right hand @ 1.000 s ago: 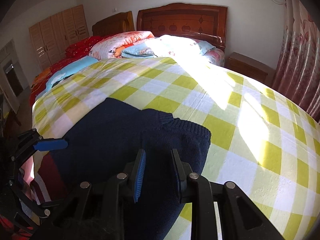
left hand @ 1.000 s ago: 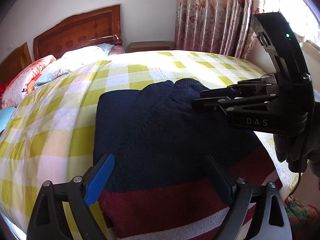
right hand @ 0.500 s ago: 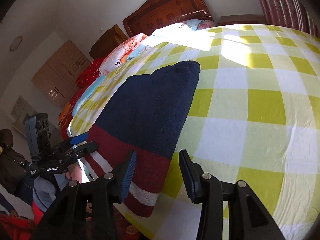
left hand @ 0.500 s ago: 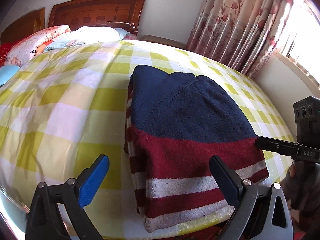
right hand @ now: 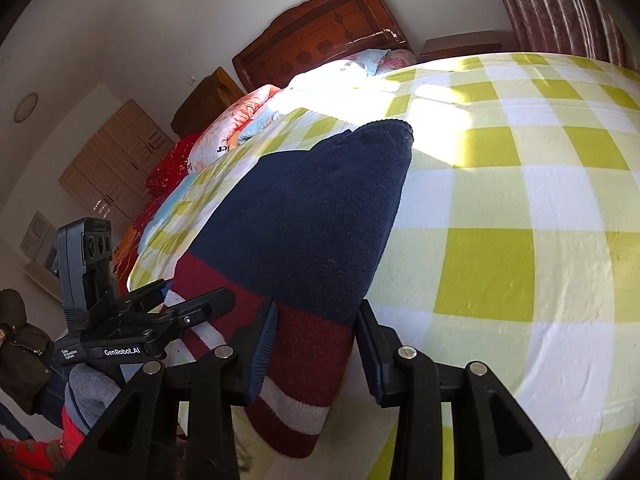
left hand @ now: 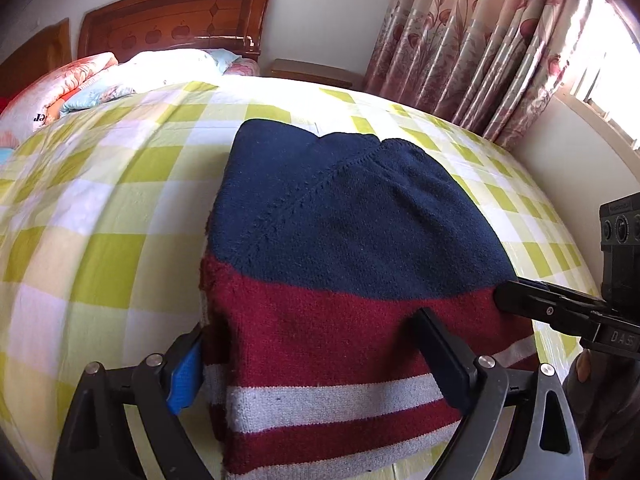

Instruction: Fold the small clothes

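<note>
A folded sweater (left hand: 352, 264) is seen lying near the edge of the checked bedspread (left hand: 100, 208), its striped hem end straddled by both claws. The step in hand is judged to be the taking hold of that hem for a further fold toward the navy end ahead; the jaws would need to be closed on all layers before any lift. The left gripper (left hand: 316, 364) is spread wide across the hem, its pads beside the cloth. The right gripper (right hand: 316, 348) is opened moderately around the hem's corner, nothing yet pinched.
</note>
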Demonstrator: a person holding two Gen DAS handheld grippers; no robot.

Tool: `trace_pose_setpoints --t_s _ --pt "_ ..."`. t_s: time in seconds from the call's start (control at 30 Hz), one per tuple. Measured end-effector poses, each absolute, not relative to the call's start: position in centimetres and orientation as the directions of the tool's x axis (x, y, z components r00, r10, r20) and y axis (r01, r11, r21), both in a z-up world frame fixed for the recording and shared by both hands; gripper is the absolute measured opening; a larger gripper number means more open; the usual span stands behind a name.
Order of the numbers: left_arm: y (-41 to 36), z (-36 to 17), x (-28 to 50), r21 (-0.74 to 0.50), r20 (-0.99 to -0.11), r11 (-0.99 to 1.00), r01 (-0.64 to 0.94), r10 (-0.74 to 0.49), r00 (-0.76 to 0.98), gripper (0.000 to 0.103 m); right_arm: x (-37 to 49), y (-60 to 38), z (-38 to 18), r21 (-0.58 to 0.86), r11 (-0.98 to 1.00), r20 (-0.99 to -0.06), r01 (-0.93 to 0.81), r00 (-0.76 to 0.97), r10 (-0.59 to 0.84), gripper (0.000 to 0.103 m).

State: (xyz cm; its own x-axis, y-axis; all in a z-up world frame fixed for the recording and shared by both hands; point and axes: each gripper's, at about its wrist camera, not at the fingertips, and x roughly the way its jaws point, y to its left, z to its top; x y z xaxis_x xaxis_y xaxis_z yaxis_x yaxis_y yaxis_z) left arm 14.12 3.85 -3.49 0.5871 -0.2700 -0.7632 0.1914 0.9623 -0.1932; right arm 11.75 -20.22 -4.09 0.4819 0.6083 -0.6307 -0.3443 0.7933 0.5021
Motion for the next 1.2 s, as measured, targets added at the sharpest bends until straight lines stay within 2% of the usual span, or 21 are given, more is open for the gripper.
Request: trace_pose_setpoints --t_s 0.03,0.13,0.23,0.37,0.43,0.47,0.6,0.77,1.2 --pt "3.8 -3.3 14.2 -0.165 -0.757 0.972 0.169 -0.235 0.610 0.103 12.2 -20.3 -3.9 0.485 0.804 -0.634 -0.345 0.494 0.595 0.047" --pt "4.1 -1.8 12.1 -0.002 -0.689 0.995 0.100 -0.074 0.721 0.103 11.6 -19.9 -3.1 0.451 0.844 -0.665 -0.290 0.522 0.534 0.048" --pt "4.3 0.7 8.2 0.128 -0.582 0.990 0.065 0.022 0.813 0.103 6.5 -19.3 -0.8 0.287 0.929 -0.629 -0.236 0.685 0.368 0.048" --pt "4.5 4.2 2.8 0.120 -0.423 0.992 -0.026 0.074 0.903 0.103 -1.1 -17.5 2.1 0.048 0.984 -0.482 -0.170 0.859 0.172 0.050" --pt "4.4 5.0 1.1 0.115 -0.364 0.990 -0.086 0.123 0.923 0.103 -3.6 -16.3 2.7 -0.035 0.988 -0.422 -0.149 0.899 0.120 0.065" --pt "4.2 5.3 0.5 0.111 -0.351 0.989 -0.093 0.127 0.928 0.103 -4.4 -15.9 2.9 -0.064 0.987 -0.408 -0.148 0.906 0.110 0.066" --pt "3.5 4.0 -0.3 0.074 -0.411 0.997 -0.032 0.060 0.910 0.103 -5.5 -15.4 2.6 -0.041 0.984 -0.405 -0.171 0.903 0.140 0.067" --pt "2.7 1.3 -0.7 0.072 -0.488 0.997 -0.020 0.053 0.871 0.103 -4.5 -16.1 2.3 0.011 0.991 -0.406 -0.132 0.905 0.125 0.067" --pt "2.2 1.5 -1.9 0.081 -0.438 0.997 -0.011 0.046 0.898 0.103 -5.0 -15.5 2.7 -0.010 0.990 -0.366 -0.138 0.922 0.125 0.067"
